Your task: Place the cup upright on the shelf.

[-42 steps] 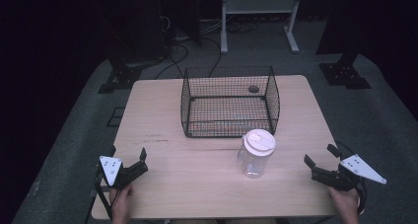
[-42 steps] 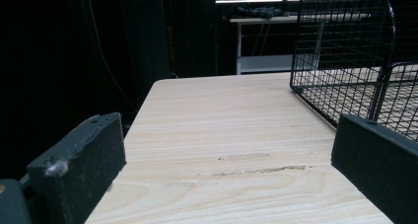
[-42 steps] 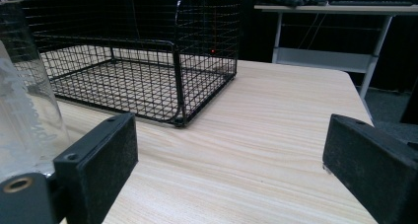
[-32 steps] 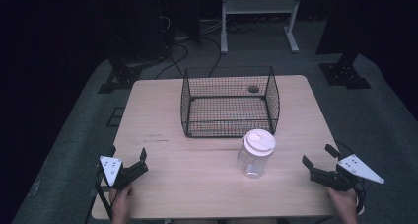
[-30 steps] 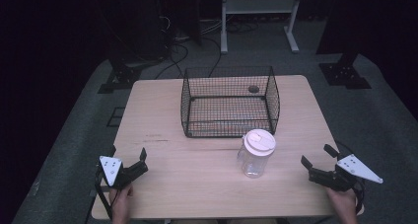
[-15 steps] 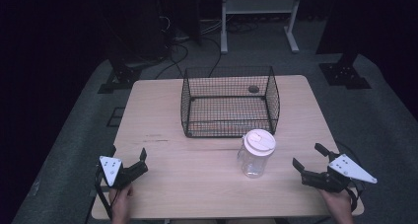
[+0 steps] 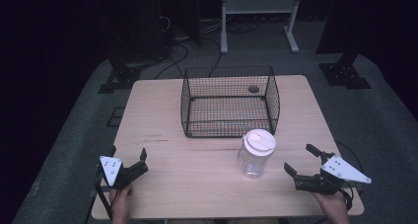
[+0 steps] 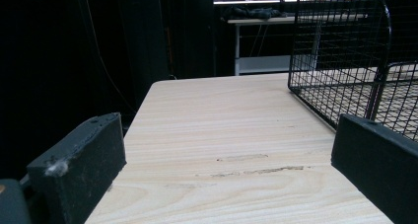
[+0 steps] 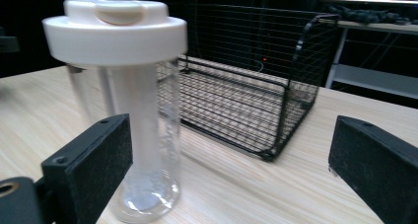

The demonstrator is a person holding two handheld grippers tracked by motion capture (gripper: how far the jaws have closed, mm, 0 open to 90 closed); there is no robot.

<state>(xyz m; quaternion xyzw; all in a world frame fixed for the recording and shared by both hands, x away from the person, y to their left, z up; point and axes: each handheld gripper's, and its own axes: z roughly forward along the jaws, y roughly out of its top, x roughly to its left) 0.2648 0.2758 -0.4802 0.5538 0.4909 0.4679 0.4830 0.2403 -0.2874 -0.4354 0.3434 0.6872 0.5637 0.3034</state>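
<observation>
Bottle [image 7: 256, 155], clear plastic with a white flip-top lid, is stood upright on the wooden table [image 7: 197, 184] just in front of the black wire basket [image 7: 229, 100]. It is found left of the spread, empty right gripper [image 7: 301, 166], the nearer one. The left gripper [image 7: 129, 161] is held well apart, also spread.

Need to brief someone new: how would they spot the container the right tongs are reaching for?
On the wooden table, find the black wire basket at the back. Just in front of its right corner stands a clear jar, left of the open right tongs. Its white lid sets it apart.
</observation>
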